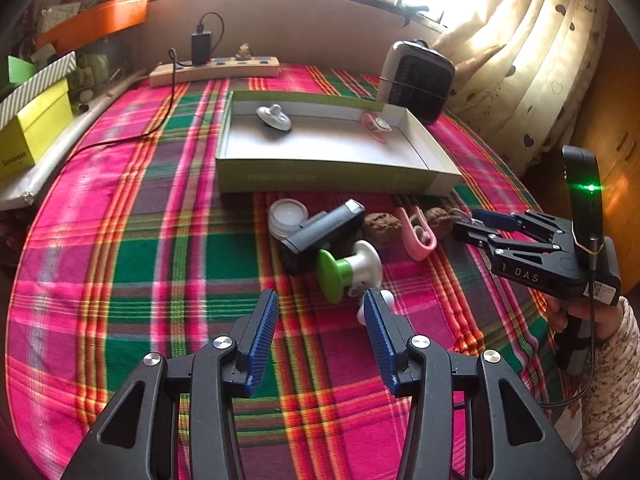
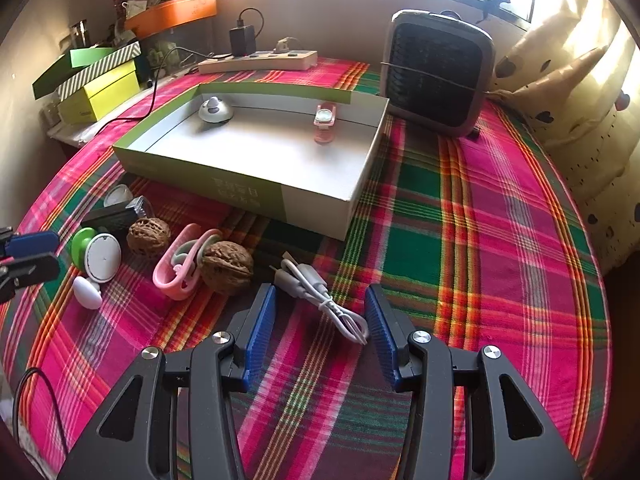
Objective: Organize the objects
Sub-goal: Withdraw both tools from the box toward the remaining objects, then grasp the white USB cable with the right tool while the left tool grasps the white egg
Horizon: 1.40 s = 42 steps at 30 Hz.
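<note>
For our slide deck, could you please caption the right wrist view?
Open right tool poised over a coiled white cable beside walnuts and a shallow box.

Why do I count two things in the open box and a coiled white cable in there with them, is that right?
Not quite. The open box does hold two things, but the coiled white cable lies on the plaid cloth in front of the box, just ahead of the right tool. The right wrist view shows it.
</note>
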Tool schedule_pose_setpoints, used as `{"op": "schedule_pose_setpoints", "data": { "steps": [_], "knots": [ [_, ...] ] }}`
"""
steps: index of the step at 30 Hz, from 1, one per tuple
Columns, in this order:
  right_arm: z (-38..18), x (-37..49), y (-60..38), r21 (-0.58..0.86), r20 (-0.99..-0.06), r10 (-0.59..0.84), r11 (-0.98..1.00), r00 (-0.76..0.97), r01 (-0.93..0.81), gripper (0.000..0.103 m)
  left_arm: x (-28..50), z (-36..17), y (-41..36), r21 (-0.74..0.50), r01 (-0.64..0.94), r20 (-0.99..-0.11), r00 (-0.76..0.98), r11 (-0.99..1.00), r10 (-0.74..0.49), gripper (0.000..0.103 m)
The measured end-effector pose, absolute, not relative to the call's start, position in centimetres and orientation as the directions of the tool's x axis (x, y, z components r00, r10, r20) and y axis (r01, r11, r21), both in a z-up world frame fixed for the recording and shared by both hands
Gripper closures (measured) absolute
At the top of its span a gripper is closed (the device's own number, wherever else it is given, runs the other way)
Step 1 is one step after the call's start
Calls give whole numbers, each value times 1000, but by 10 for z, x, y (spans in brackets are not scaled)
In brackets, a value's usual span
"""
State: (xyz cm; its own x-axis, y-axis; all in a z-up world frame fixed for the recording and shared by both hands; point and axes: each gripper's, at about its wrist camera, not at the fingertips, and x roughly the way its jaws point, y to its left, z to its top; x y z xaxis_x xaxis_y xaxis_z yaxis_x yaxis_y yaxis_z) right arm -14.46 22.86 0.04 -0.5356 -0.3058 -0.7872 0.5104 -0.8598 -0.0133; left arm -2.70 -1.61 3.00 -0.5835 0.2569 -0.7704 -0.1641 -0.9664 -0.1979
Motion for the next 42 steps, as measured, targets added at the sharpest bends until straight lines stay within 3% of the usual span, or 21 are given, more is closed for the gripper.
{"op": "schedule_pose_setpoints", "data": {
  "steps": [1, 6, 8, 35, 42],
  "knots": [
    [0, -144, 229, -13, -787, -307, -859, -535, 512, 57, -27, 30, -15, -198, -165, -771, -582, -966, 258, 60],
    [1, -132, 226, -29, -782, -319, -840, -536, 542, 86, -26, 30, -7, -198, -178, -774, -575, -964, 265, 60],
    [1, -127, 225, -36, -779, -318, -837, -540, 546, 90, -24, 29, -2, -199, -189, -774, -572, -962, 273, 60],
    [1, -94, 233, 3, -771, -331, -856, -543, 517, 90, -38, 14, 27, -142, -144, -807, -555, -979, 199, 60],
    [1, -94, 233, 2, -773, -329, -856, -542, 517, 90, -37, 13, 21, -149, -125, -802, -565, -981, 194, 71]
  ]
}}
